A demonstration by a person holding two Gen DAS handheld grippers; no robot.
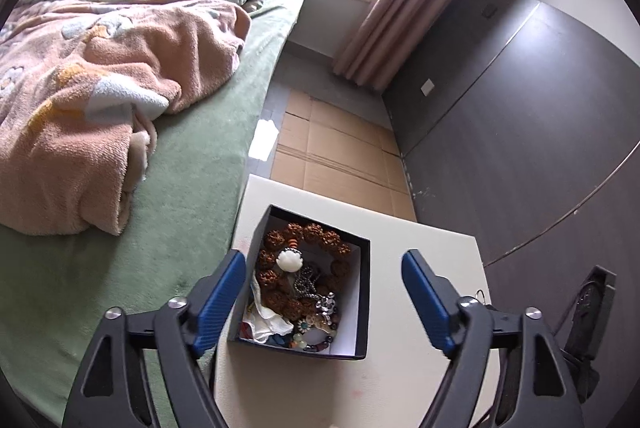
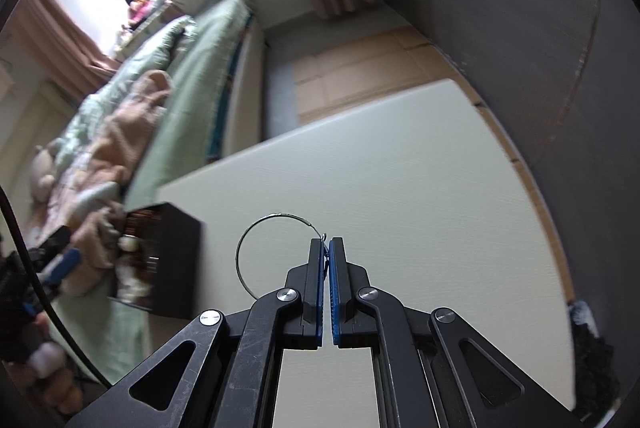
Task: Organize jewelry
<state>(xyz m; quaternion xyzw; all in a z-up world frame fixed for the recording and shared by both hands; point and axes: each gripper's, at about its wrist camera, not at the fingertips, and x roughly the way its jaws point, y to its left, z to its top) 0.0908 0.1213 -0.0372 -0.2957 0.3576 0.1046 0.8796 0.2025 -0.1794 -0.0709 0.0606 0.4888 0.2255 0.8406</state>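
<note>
Left wrist view: the left gripper (image 1: 324, 276) hangs with jaws wide and empty over the box (image 1: 362, 308) of jewelry on the counter (image 1: 440, 244), which sits near the edge; a nudge could tip it toward the bed (image 1: 192, 168).

Right wrist view: the right gripper (image 2: 325, 248) has its jaws pinched on the hoop (image 2: 240, 248), held above the counter only at its rim, so it may swing or slip out.

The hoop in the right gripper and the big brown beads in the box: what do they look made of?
The hoop, pinched by the right gripper, looks like thin polished metal wire: silvery, glinting, holding a clean circle. The brown beads in the black box look like dried seeds or carved wood: matte, knobbly, deeply wrinkled. I can't tell which.
</note>
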